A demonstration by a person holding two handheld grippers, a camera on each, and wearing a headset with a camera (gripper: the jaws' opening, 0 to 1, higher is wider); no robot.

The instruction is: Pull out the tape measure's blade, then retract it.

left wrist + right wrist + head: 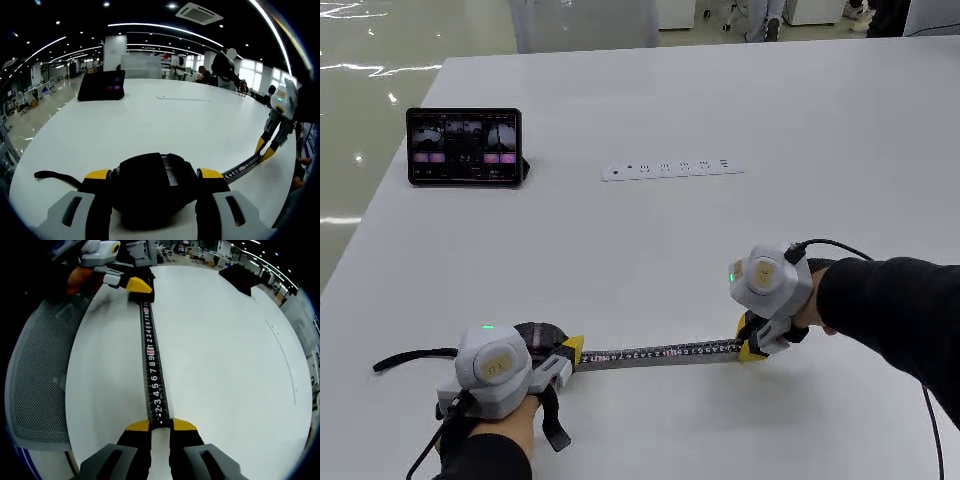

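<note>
A black tape measure case (152,182) lies on the white table, clamped between the yellow-tipped jaws of my left gripper (154,175); in the head view it sits at the lower left (542,340). Its blade (660,352) runs flat along the table to the right, numbers up (151,370). My right gripper (161,425) is shut on the blade's free end (752,348). A black wrist strap (410,356) trails left from the case.
A black tablet (465,146) stands propped at the far left of the table (650,250). A white power strip (672,169) lies mid-table beyond the blade. A grey mesh chair (40,370) stands by the table's near edge.
</note>
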